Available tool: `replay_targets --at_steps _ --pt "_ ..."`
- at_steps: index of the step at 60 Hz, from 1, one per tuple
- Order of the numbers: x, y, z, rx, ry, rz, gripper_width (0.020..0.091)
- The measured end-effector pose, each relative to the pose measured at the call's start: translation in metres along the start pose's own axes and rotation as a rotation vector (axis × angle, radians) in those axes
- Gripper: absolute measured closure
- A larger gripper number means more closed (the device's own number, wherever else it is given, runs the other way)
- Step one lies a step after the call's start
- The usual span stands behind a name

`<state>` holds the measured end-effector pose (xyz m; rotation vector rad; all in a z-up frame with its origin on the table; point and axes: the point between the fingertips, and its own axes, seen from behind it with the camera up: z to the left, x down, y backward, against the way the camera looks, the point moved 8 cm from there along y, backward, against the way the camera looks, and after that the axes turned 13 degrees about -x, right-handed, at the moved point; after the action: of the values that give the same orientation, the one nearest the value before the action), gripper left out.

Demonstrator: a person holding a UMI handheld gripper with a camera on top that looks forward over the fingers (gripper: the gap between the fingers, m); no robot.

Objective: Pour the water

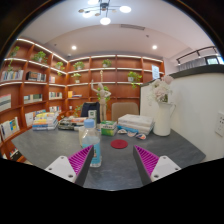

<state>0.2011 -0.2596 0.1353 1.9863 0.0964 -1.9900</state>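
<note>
A clear plastic water bottle point(91, 141) with a pale label stands upright on the grey table point(110, 170), just ahead of my left finger's tip. A small round red coaster or lid point(119, 144) lies flat on the table a little further on, between the lines of the two fingers. My gripper point(112, 160) is open, its magenta pads point(80, 160) set wide apart, and only bare table lies between them. The bottle is not between the fingers.
White boxes and containers point(135, 123) sit at the table's far right, with packets and small items point(50, 121) at the far left. A white vase with flowers point(162, 110) stands to the right. Wooden bookshelves point(30, 85) line the room behind.
</note>
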Motion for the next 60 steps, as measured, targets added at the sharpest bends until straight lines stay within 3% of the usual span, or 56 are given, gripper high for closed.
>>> replay_targets --at_steps 12,31,39,45,60 --pt "0.012 -0.048 0.049 -0.085 0.01 -0.023 0.028" --pt "0.009 -0.117 0.053 -0.041 0.004 -0.024 0.0295" --pt "0.015 -0.137 0.048 -0.04 0.018 0.005 0.0419" --pt "0.018 -0.143 0.044 -0.023 0.019 0.008 0.0639" --pt "0.019 -0.143 0.042 -0.022 0.017 0.026 0.08"
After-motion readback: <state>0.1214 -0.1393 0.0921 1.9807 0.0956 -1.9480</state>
